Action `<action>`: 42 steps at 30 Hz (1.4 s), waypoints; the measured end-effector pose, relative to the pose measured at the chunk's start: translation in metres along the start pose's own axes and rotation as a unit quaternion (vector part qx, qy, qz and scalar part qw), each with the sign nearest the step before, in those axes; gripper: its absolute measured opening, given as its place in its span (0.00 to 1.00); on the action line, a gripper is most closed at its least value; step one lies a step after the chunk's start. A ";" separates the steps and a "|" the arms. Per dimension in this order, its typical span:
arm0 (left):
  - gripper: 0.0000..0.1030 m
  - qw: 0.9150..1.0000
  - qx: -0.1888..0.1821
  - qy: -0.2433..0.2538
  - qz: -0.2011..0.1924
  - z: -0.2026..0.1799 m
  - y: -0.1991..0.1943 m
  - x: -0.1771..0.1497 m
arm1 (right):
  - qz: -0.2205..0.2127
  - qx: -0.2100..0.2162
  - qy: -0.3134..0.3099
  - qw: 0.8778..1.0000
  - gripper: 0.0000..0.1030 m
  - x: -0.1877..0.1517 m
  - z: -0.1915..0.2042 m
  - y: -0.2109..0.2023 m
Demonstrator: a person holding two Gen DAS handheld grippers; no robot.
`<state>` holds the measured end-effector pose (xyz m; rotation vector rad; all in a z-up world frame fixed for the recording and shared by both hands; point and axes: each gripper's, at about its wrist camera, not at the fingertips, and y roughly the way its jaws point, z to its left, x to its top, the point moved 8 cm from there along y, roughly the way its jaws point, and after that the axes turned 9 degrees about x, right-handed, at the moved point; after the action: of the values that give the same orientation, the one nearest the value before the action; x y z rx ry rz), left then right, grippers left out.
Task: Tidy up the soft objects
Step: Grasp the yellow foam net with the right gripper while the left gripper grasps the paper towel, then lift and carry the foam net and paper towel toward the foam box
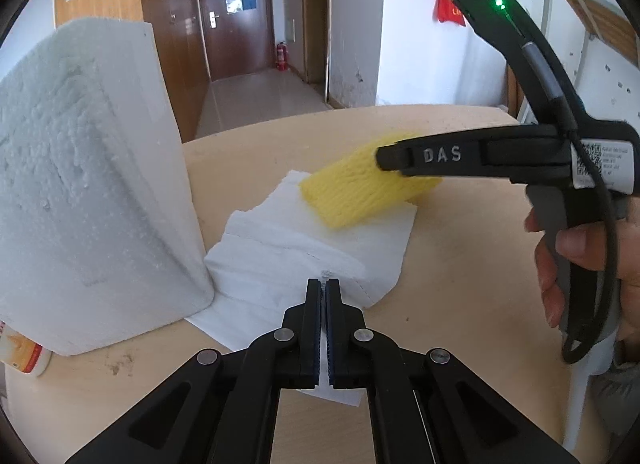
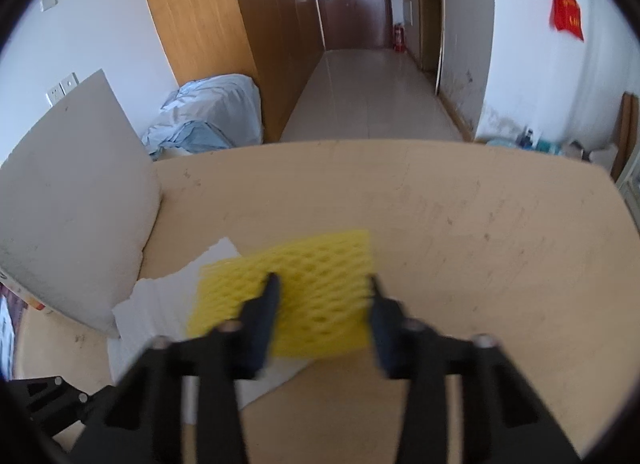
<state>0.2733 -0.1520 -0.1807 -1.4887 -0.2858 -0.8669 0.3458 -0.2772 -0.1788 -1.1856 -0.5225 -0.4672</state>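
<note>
Sorting looks barely begun: left claw (image 1: 323,284) pinched on the tissue (image 1: 304,240), right claw (image 2: 324,284) gripping the yellow sponge (image 2: 288,296).

Surface (image 2: 460,216): pale wood-look laminate, matt, scuffed with dark specks. Foam block (image 1: 80,184): white expanded polystyrene, beaded, rough on the broad face, smoother on the edge. Paper sheet (image 1: 280,248): white, soft, creased tissue-like layers. Foam net (image 2: 316,288): yellow, spongy open mesh, matt. Left gripper (image 1: 323,292): black matt plastic, shiny metal pivot pins, blue ribbed pads on fingers (image 1: 314,328). Floor (image 2: 360,96): glossy tile.
</note>
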 end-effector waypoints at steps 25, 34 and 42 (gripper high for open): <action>0.02 0.995 0.026 -0.012 -0.092 0.010 -0.097 0.024 | -0.113 0.025 -0.007 0.993 0.11 0.011 0.028 -0.118; 0.02 0.992 0.036 -0.013 -0.117 0.011 -0.154 0.003 | -0.142 0.018 -0.018 0.989 0.11 -0.012 0.046 -0.161; 0.02 0.990 0.030 -0.019 -0.139 0.005 -0.193 -0.019 | -0.177 0.015 -0.022 0.984 0.11 -0.033 0.066 -0.205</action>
<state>0.1360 -0.1129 -0.0491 -1.4315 -0.5529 -1.0410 0.1880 -0.2753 -0.0283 -1.0784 -0.7817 -0.7359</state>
